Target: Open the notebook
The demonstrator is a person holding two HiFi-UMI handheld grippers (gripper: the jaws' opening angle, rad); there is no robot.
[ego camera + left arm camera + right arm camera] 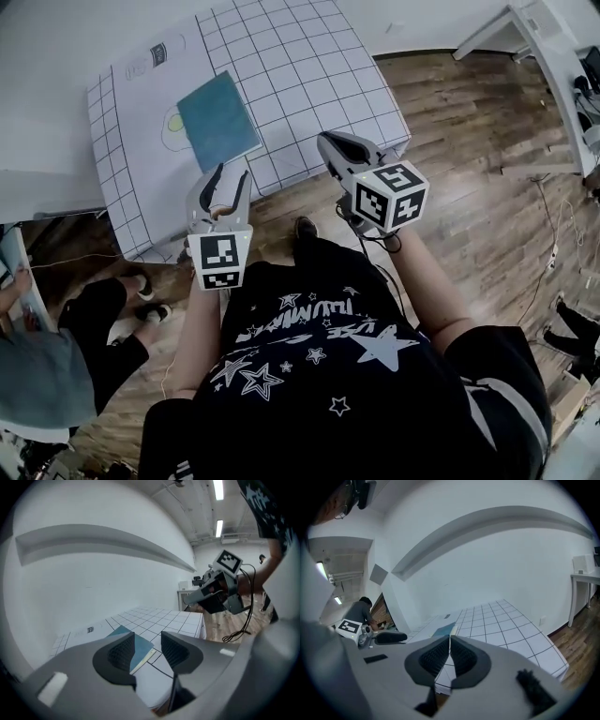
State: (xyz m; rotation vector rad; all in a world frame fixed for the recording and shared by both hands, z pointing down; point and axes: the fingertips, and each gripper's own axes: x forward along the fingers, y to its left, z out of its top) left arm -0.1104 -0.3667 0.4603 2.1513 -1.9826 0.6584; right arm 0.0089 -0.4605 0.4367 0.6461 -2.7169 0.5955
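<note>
I see the table (pixel 309 84) under its white gridded cloth filling the upper middle of the head view, standing on a wooden floor (pixel 469 141). The notebook (pixel 218 120) lies closed and flat on the cloth, teal cover up, towards the table's left half and a little askew.

My left gripper (pixel 232 173) hovers just off the table's near edge, pointing at the notebook, well short of touching it. Its jaws stand clearly apart; in the left gripper view the ribbed pads (pixel 123 652) frame only air, with the notebook's near corner showing in the gap far behind them. My right gripper (pixel 328 142) hangs over the near edge to the notebook's right, its jaws drawn together with just a hairline between the pads (pixel 461 657), gripping nothing.

The left jaw hides part of the notebook's cover in the left gripper view. From the right gripper only a teal sliver peeks above the jaws. The notebook covers part of a printed drawing on the cloth, which I cannot make out.
</note>
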